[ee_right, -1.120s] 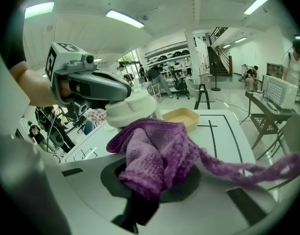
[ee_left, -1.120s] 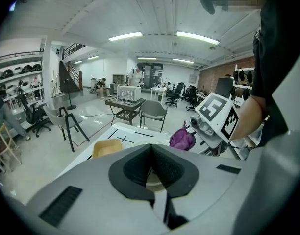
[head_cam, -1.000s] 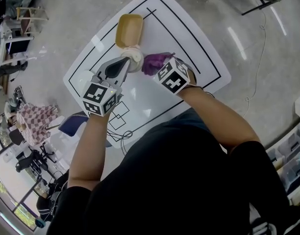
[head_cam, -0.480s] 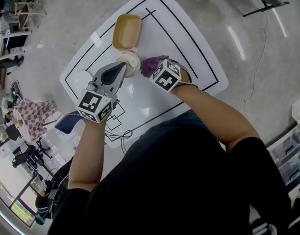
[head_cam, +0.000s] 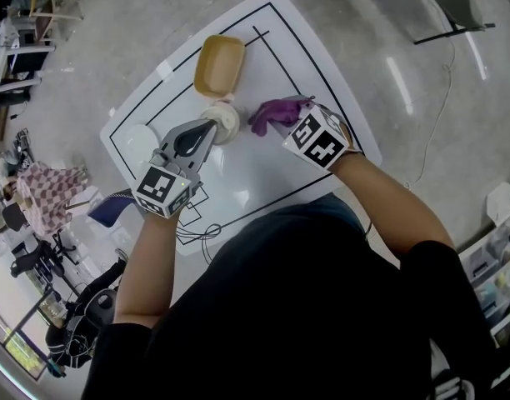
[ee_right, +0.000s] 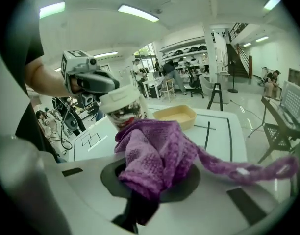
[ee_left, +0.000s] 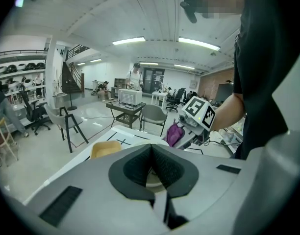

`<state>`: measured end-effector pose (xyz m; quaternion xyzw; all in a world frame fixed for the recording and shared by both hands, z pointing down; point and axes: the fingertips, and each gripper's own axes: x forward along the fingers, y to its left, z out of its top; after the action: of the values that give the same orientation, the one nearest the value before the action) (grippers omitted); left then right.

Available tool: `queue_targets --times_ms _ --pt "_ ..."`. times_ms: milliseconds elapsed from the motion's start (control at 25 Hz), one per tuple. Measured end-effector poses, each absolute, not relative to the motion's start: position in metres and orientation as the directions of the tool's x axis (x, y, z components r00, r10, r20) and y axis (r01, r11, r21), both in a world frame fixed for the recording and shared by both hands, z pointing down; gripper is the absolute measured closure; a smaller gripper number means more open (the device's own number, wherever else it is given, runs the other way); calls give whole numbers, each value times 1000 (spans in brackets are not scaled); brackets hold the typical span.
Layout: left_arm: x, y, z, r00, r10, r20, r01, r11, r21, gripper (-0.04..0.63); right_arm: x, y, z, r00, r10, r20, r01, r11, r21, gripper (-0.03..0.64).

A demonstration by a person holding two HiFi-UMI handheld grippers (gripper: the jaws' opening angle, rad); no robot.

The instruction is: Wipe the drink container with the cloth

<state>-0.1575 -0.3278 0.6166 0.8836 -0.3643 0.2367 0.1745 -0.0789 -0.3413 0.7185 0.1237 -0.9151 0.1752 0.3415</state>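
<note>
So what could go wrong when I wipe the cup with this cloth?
The left gripper seems to meet the cup only at its top, so a sideways push from the cloth may tip it. The cloth's loose tail hangs out of the right gripper and could snag or drag.

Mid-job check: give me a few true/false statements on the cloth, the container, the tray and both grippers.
1. The right gripper grips the purple cloth. True.
2. The drink container lies inside the yellow tray. False: it stands upright on the table, beside the tray.
3. The left gripper has its jaws wide open. False: they are together, at the container's top.
4. The tray is empty. True.
</note>
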Motion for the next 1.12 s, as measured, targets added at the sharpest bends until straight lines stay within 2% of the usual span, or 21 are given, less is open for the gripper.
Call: queue_targets --times_ms 200,360,480,600,1120 --pt "-155 -325 617 621 -572 536 -733 -666 138 574 -102 -359 671 -803 -73 591 -230 953 -195 535" --pt "-157 -329 617 606 -586 538 -748 -650 134 574 -122 -365 666 -812 -42 583 -178 968 -178 535" --pt "-158 -329 616 589 -586 556 -760 -636 134 574 -130 -367 675 -812 -31 583 -176 965 -194 537" --pt "-155 -331 613 612 -593 523 -747 -650 137 575 -135 -370 691 -802 -21 597 -182 960 -211 538" --pt "-157 -333 615 627 -595 503 -736 -664 132 575 -146 -369 787 -684 22 729 -202 955 -218 541"
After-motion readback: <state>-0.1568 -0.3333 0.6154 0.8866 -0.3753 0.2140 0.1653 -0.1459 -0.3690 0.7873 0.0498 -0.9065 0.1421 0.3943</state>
